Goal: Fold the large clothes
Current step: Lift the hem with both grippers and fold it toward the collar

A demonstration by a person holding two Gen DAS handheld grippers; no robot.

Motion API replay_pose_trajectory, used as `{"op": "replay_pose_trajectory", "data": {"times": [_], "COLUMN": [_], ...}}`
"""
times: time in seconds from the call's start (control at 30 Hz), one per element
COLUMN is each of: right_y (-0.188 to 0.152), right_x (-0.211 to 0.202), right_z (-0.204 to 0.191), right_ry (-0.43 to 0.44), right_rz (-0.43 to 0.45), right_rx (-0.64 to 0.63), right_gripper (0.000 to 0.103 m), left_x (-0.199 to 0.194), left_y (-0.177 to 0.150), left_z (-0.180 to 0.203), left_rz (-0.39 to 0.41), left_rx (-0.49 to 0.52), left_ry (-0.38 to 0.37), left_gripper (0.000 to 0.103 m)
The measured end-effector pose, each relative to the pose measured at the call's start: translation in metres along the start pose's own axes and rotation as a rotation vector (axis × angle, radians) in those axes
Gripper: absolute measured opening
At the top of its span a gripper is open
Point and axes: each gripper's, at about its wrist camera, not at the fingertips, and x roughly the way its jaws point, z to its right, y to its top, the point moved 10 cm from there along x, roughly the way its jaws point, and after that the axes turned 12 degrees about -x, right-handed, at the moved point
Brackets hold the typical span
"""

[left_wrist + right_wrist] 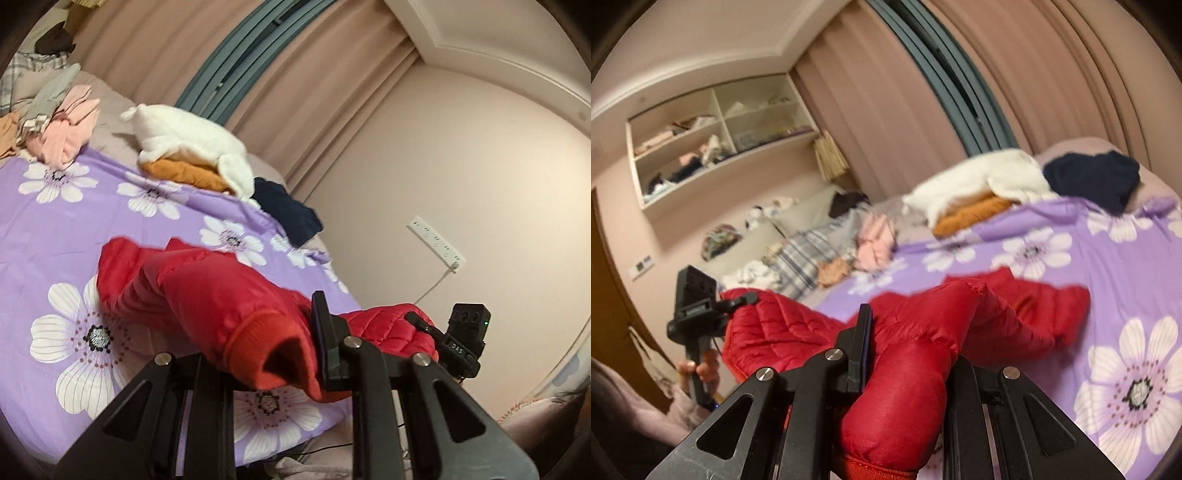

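Left wrist view: close above the bed [55, 229], tilted, facing curtains [258, 66].
Right wrist view: close, facing shelves [713, 147].
Shared: red jacket [221, 295], purple floral bedspread.

The jacket [207, 295] hangs between both grippers above the bedspread [55, 229]. Behind it, a sweater [184, 144] lies on another garment [184, 173], with a dark garment [288, 214] just beside them.

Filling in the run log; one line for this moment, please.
left gripper: shut on red jacket | right gripper: shut on jacket | jacket partly on bed
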Motion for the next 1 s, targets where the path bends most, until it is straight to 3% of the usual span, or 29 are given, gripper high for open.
{"op": "replay_pose_trajectory", "data": {"times": [0.13,0.53,1.0], "right_y": [0.009,-0.003,-0.023], "right_x": [0.0,0.053,0.117], "right_z": [0.004,0.062,0.147], "right_ry": [-0.011,-0.085,-0.154], "right_rz": [0.015,-0.087,-0.158], "right_rx": [0.017,0.132,0.315], "right_gripper": [0.018,0.018,0.018], "left_x": [0.002,0.053,0.149], "left_y": [0.005,0.024,0.067], "left_z": [0.003,-0.058,-0.133], "left_rz": [0.006,-0.037,-0.107], "left_rx": [0.012,-0.1,-0.175], "left_ry": [0.005,0.114,0.246], "left_gripper": [0.022,0.022,0.022]}}
